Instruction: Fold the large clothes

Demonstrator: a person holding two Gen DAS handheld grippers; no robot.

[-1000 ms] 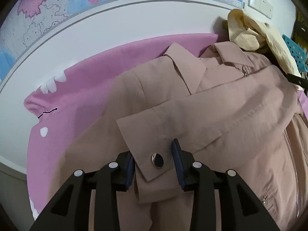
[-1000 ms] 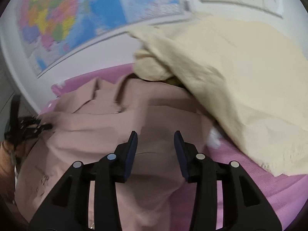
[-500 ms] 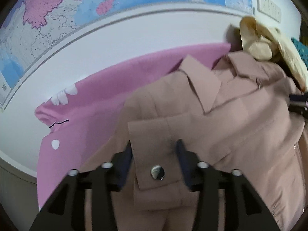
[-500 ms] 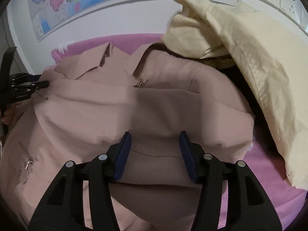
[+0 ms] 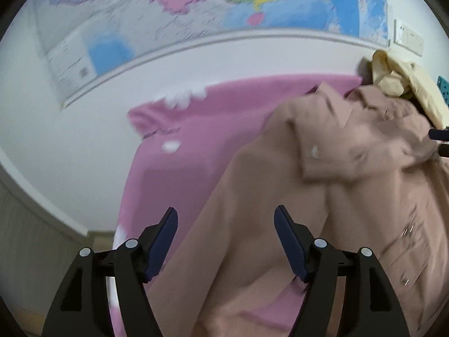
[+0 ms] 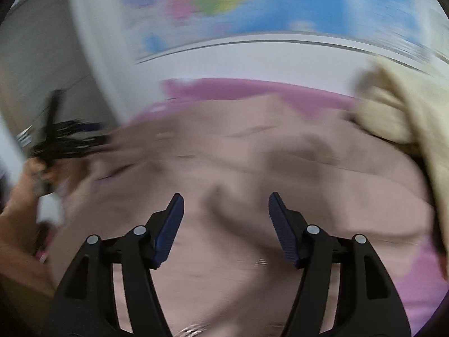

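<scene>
Dusty-pink jacket (image 5: 322,196) lies spread on a pink blanket (image 5: 179,168), collar toward the wall and its map (image 5: 224,2), both sleeves already laid across the chest. The folded cuff with its metal snap (image 5: 314,150) rests on the upper front; zip pockets show on the lower right panel. A cream garment (image 5: 404,84) is heaped at the far right corner, touching the jacket's collar and shoulder.

Left tongs (image 5: 226,238): jaws wide apart and empty, having just been opening; they hover over the jacket's left edge, where cloth meets blanket. Nothing lies between the pads.

Right tongs (image 6: 226,226): likewise wide and empty, jaws just opened, above the middle of the jacket; this view is heavily motion-blurred, so fine detail of the cloth beneath cannot be read. At its left edge the left tongs and the hand (image 6: 19,205) carrying them appear.

Handling, as judged: the fabric looks like a medium-weight woven cloth, soft and limp but with enough body to hold a crease; stiffer at collar, cuffs and zip seams. It is not fragile and should not slip from rubbered pads, though a single layer may drag the folded sleeves out of place. Best purchase is probably at the hem or the side seams, pinching all layers together, one tong on each side, clear of the snap and the zip pulls.
</scene>
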